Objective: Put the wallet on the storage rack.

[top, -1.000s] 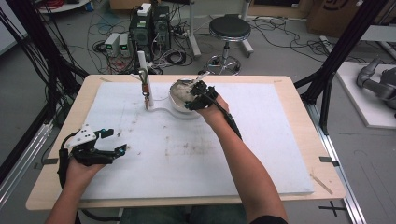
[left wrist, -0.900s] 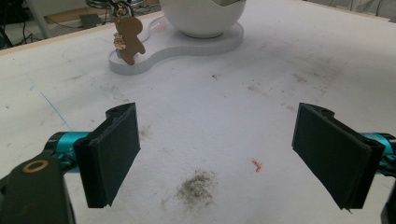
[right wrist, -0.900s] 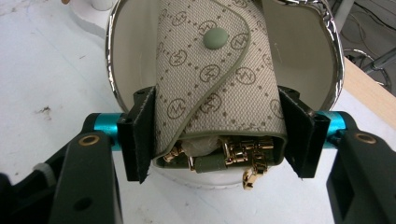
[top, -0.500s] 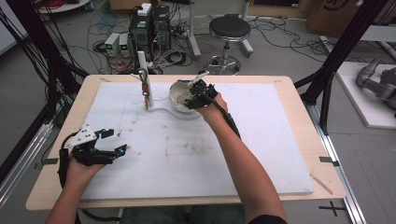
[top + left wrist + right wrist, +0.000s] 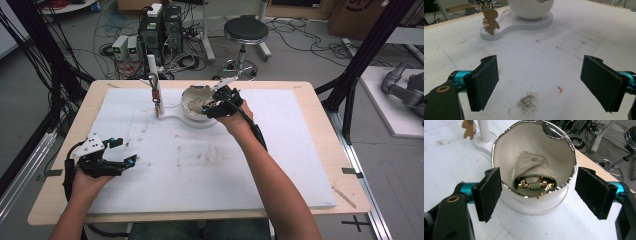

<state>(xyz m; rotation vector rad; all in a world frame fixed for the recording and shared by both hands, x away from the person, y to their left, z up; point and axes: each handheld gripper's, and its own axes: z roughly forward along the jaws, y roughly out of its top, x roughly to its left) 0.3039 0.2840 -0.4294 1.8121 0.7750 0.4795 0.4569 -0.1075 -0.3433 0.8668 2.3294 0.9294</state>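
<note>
Likely soft and light, the pouch [image 5: 530,167] in the bowl [image 5: 499,145] lies between the right gripper [image 5: 537,192] fingers, spread apart; its folded flap suits pinching. Left gripper [image 5: 546,80] fingers gape too.

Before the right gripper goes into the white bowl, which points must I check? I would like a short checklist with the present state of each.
1. Right gripper open: ok, jaws stand wide apart.
2. Jaws aligned with the white bowl: ok, they sit either side of its near rim.
3. Contents visible: ok, a dotted pouch lies inside with gold pieces at its mouth.
4. Gold piece over the near rim: not ok, one hangs at the edge and may catch.
5. Bowl seated on its white base: ok.
6. Left gripper out of the way: ok, open, resting far from the bowl.
</note>
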